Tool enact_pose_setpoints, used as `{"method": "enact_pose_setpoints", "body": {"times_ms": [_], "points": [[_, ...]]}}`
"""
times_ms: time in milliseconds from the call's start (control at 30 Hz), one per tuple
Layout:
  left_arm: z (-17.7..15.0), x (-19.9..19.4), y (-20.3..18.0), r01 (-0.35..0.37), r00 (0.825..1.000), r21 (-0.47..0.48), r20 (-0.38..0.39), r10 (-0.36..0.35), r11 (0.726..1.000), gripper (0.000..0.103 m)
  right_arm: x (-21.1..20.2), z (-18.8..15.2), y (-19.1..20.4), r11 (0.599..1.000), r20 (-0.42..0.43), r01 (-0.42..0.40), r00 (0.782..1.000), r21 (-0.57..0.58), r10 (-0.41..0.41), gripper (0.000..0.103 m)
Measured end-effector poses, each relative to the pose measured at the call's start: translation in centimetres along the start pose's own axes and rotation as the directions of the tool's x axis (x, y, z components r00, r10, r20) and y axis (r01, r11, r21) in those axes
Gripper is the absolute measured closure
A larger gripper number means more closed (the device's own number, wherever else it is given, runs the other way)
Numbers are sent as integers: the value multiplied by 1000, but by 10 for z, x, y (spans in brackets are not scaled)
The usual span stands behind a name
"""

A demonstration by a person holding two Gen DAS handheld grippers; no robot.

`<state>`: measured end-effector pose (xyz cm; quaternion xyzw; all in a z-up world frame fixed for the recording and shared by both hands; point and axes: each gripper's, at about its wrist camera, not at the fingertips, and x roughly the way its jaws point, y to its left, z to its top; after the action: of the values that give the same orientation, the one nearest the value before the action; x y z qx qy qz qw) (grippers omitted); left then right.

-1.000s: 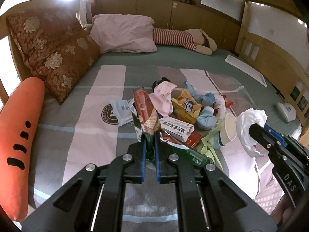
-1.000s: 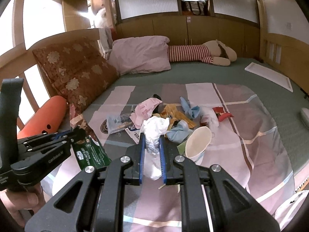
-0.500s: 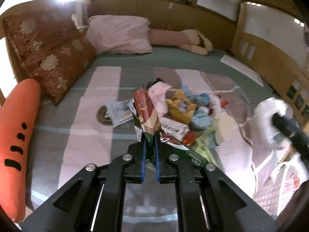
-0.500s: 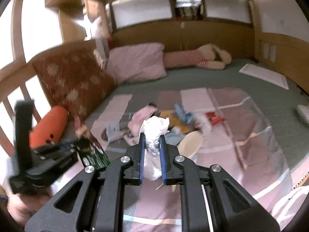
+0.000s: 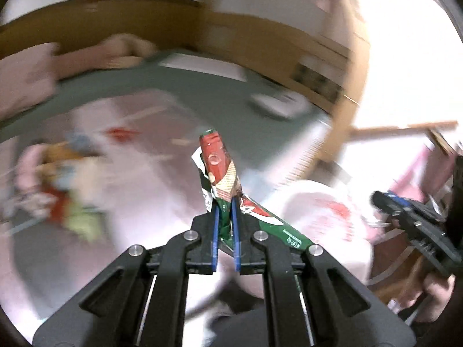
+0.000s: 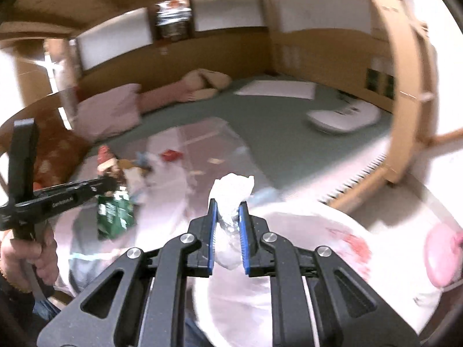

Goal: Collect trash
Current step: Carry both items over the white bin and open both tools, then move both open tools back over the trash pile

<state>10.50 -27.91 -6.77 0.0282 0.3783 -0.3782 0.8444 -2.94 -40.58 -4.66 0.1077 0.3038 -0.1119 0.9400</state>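
My left gripper is shut on a red, green and white snack wrapper, which stands up above its fingers; it also shows in the right wrist view, held in the air at left. My right gripper is shut on a crumpled white plastic wad. A white plastic bag with red print lies open just below and right of both grippers, also in the left wrist view. The trash pile stays on the blanket at left, blurred.
The bed's green sheet holds a white flat device, a pink pillow and a plush toy. A wooden bed rail curves along the right. A pink object sits at far right.
Both grippers have swung right, away from the trash pile, carrying their loads to above the white bag at the bed's edge. The views are motion-blurred.
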Motion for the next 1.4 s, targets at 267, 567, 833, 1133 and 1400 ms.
{"method": "enact_pose_setpoints", "body": {"times_ms": [267,567,833,1133,1400], "points": [[4,61,-83,-18,990,143,-136,38,990,12,-27,-1,-42,992,92,63,993,108,-73,8],[18,-81,79,-229,953,-140,171,252,963,4,-14,32,14,995,191,-85,979,56,73,6],[-28,-156,186,-532,793,-300,152,590,792,3,56,42,189,930,123,-317,932,-185,342,4],[-90,-142,267,-588,773,-463,-80,629,664,3,126,0,266,906,-30,-304,950,-293,309,4],[-91,-138,260,-586,770,-464,-64,635,665,3,130,0,260,915,-22,-300,952,-268,306,4]]}}
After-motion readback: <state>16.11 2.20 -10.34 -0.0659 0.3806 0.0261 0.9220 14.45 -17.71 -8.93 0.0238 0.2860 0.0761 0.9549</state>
